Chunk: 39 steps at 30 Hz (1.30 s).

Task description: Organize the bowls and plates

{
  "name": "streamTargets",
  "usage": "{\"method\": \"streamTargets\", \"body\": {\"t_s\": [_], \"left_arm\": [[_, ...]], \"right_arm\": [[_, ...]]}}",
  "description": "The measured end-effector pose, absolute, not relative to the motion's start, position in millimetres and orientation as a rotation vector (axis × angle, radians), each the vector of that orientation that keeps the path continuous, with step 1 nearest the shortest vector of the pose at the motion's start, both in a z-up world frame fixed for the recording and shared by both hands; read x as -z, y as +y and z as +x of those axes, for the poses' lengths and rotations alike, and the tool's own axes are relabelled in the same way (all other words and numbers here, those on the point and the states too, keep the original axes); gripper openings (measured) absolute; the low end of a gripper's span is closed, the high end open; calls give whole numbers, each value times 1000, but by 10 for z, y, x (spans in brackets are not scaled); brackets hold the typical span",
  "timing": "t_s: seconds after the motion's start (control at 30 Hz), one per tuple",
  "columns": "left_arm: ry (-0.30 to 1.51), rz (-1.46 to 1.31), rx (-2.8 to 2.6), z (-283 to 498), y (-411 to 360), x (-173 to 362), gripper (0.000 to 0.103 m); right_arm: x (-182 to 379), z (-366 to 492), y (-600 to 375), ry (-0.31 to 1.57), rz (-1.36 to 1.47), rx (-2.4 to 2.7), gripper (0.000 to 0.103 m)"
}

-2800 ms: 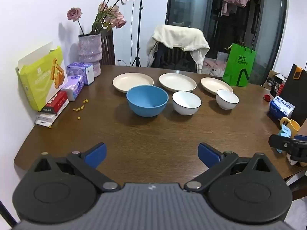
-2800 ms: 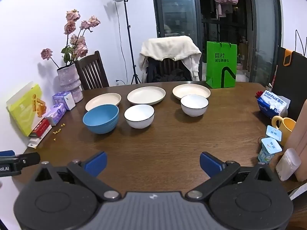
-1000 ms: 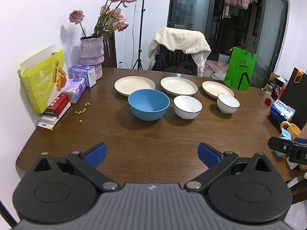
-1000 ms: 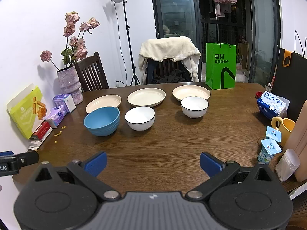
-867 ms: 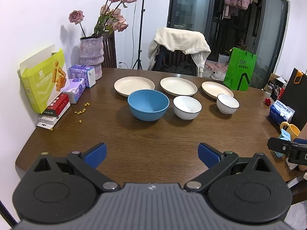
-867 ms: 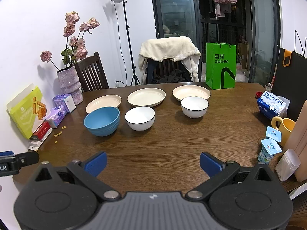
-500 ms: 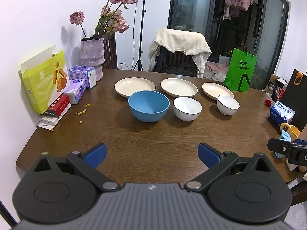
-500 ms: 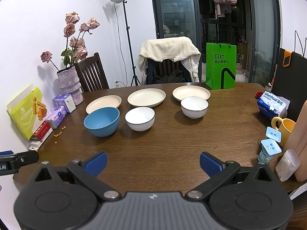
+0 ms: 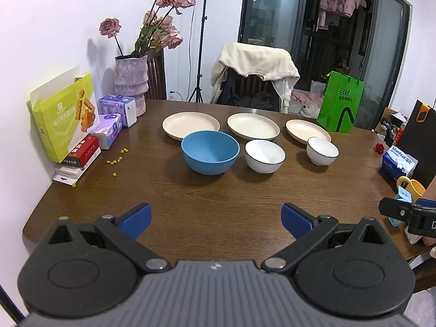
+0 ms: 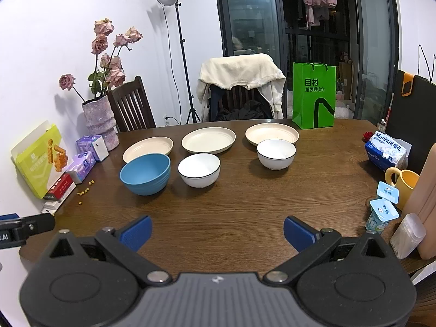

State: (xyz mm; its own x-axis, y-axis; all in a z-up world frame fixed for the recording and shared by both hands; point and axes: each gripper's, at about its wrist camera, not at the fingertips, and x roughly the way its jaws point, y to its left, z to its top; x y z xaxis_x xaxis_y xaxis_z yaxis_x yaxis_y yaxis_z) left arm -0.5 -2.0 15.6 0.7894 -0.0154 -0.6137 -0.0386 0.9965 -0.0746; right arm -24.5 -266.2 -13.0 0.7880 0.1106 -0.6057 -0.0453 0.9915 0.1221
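Three cream plates (image 9: 190, 124) and three bowls, one blue bowl (image 9: 209, 151), two white bowls (image 9: 265, 155); left gripper (image 9: 215, 219) and right gripper (image 10: 216, 231) spread wide, holding nothing.

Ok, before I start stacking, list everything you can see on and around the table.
Plates: three, cream, back row.
Blue bowl: one, front row left.
White bowls: two, dark-rimmed, front row centre and right.
Table: one, brown wood.
Vase of roses: one, pink, far left.
Snack box: one, yellow-green, left edge.
Tissue packs: two, purple, beside vase.
Green bag: one, behind right plate.
Yellow mug: one, right edge.
Yogurt cups: two, blue-lidded, right edge.
Left tool: open, near edge.
Right tool: open, near edge.
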Motion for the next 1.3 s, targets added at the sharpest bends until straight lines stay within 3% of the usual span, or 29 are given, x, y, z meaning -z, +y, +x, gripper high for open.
{"method": "streamTargets", "body": {"t_s": [1.3], "left_arm": [[591, -147, -139, -114, -80, -460, 103]], "right_arm": [[-202, -90, -2782, 642, 55, -198, 103]]}}
